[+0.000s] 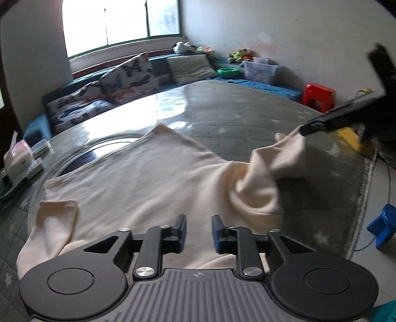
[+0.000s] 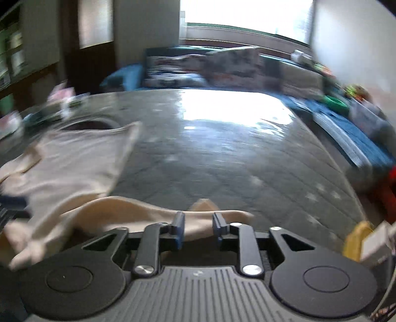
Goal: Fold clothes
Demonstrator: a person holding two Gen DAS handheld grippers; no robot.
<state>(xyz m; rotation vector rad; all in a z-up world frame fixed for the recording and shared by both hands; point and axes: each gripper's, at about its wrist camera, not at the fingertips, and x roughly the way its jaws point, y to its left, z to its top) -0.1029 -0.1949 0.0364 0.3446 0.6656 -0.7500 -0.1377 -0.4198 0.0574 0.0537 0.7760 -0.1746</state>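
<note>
The left gripper (image 1: 199, 232) is closest in its own view. Its two blue-tipped jaws stand a little way apart with nothing pinched between them. Right under and past it lies the cream shirt (image 1: 148, 183), spread on a big round table with a gray quilted cover (image 1: 247, 116) that has pale stars on it. One short sleeve (image 1: 57, 218) is folded in at the left. On the right, the shirt's other end is lifted and bunched up, and its tip meets the dark fingers of the right gripper (image 1: 307, 128) there.

In the right wrist view, the right gripper (image 2: 198, 229) has its jaws a little apart too. A fold of the cream shirt (image 2: 138, 213) lies across just behind the tips. The picture is blurry, so I cannot tell if the pads touch it.

At the table's left edge sit a pink and white box (image 1: 17, 158) and some flat packs. Their writing is too small to read. Off to the right are a blue stool (image 1: 383, 223) and a red stool (image 1: 319, 95). Farther back are butterfly cushions (image 1: 128, 76), a gray pillow (image 1: 190, 68), a green bowl (image 1: 227, 71), a clear bin (image 1: 261, 70) and a bright window (image 1: 118, 22).
</note>
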